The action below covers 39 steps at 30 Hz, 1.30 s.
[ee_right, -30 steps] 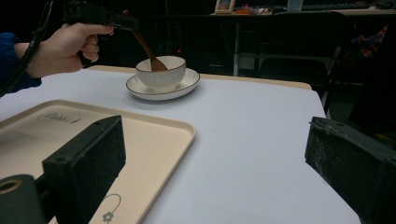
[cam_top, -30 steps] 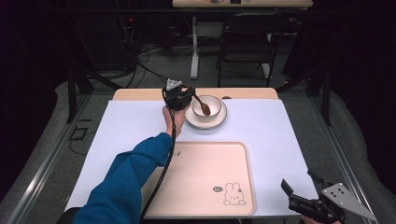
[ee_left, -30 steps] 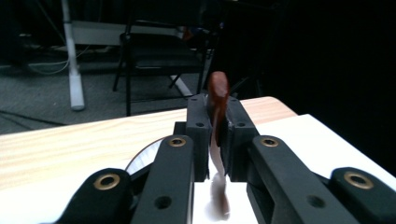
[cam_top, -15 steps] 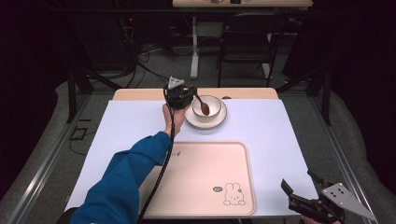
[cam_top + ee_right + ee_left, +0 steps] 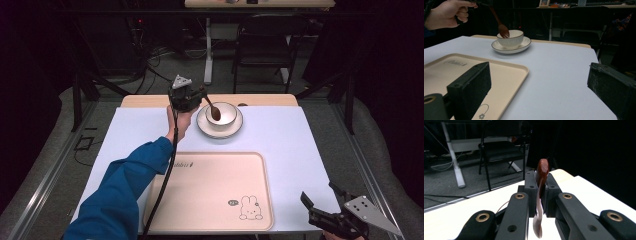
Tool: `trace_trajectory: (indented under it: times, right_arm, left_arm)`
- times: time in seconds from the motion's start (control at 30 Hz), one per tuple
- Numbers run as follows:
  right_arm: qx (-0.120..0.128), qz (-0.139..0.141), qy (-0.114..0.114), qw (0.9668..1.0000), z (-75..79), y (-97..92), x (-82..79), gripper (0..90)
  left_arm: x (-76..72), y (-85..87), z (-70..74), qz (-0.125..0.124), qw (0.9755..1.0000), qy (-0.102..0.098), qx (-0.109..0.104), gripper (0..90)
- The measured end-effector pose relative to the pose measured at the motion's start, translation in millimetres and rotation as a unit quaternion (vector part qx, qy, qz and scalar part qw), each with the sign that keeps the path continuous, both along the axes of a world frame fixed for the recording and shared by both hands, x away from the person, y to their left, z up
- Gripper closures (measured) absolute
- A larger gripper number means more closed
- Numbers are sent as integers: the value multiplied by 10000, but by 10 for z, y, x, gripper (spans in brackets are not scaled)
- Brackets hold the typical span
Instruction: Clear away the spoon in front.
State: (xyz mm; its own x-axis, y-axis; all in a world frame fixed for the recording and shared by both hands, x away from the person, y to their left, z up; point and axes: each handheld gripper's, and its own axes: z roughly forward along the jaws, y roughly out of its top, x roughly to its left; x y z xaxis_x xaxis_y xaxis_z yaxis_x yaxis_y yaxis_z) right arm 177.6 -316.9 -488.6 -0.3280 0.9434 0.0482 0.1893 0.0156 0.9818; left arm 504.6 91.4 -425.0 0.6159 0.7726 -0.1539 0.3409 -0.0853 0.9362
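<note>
My table is lit evenly from above, its white top bright and nearly shadowless, while the room behind it sinks into near black. In the left gripper view my own jaws sit dark and soft, out of focus up close, with the spoon blurred too. In the right gripper view the tray shows a mild sheen, and the near pads are blurred and grainy.

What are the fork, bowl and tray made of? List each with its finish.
Fork: apparently wood, dark reddish-brown with a slight sheen.
Bowl: likely glazed ceramic, cream, glossy, faintly ribbed, dark rim line.
Tray: probably plastic or melamine, matte beige with a printed rabbit.
</note>
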Motion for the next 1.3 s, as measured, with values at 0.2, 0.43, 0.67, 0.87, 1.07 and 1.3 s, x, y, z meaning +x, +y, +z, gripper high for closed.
trace_trajectory:
  times: [0.2,0.43,0.67,0.87,1.07,1.3]
  right_arm:
    - [-24,7,-19,10000,1,1,-1,43]
    - [-46,38,-16,10000,2,9,9,44]
    - [-30,54,-30,10000,0,19,32,45]
    - [-21,88,-37,10000,-1,30,56,45]
    - [-24,103,-15,9999,1,35,60,45]
    - [-16,99,-30,9999,1,32,51,44]
  left_arm:
    - [-88,136,172,-107,9999,-86,-23,845]
    - [-186,292,322,-176,9998,-109,12,845]
    - [-295,373,397,-314,9994,-123,98,845]
    - [-403,481,426,-423,9989,-134,124,846]
    - [-497,625,495,-462,9987,-168,155,846]
    - [-622,790,560,-459,9986,-191,190,846]
